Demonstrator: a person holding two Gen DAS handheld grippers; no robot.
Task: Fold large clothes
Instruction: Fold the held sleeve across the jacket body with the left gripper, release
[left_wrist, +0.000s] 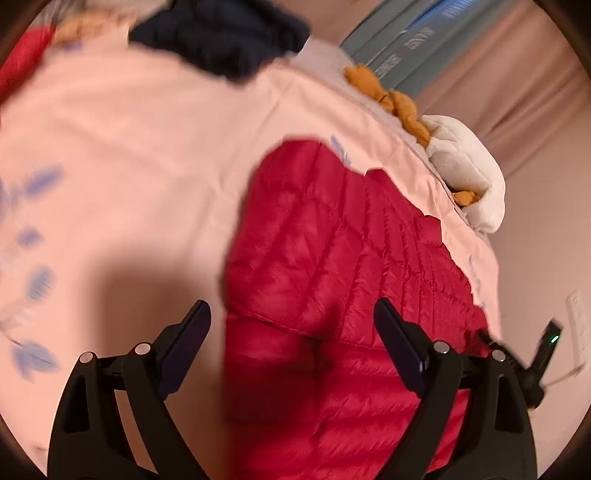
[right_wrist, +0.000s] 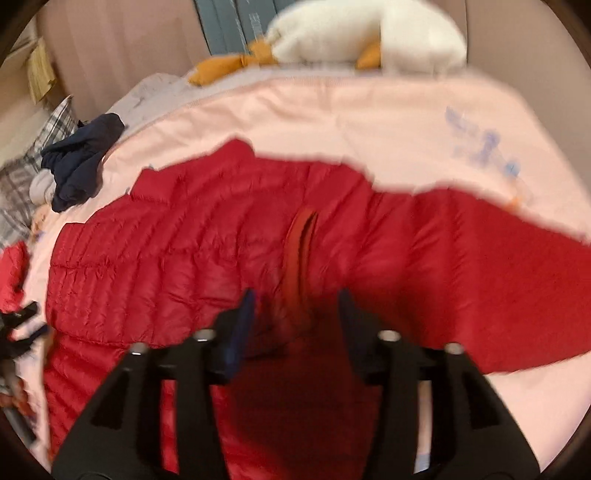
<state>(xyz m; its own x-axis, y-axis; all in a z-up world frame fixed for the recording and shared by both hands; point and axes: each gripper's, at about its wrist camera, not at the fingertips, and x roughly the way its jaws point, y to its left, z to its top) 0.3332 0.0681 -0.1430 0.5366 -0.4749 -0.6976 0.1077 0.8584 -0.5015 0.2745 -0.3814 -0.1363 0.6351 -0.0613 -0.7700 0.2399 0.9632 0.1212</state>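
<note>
We see the left tool (left_wrist: 291, 314) spread wide, empty, angled down over the red puffer jacket (left_wrist: 332, 258) lying on the pink bed (left_wrist: 129, 147). The right tool (right_wrist: 295, 306), half spread, hovers over its collar, gripping nothing.

Both wrist views look steeply down from close above the red quilted jacket (left_wrist: 332, 295) spread on the pink-covered bed (left_wrist: 129, 147); the left one sits over the jacket's lower edge, the right one (right_wrist: 221, 258) over its middle; both catch the white plush toy (left_wrist: 465, 170) beyond the jacket.
</note>
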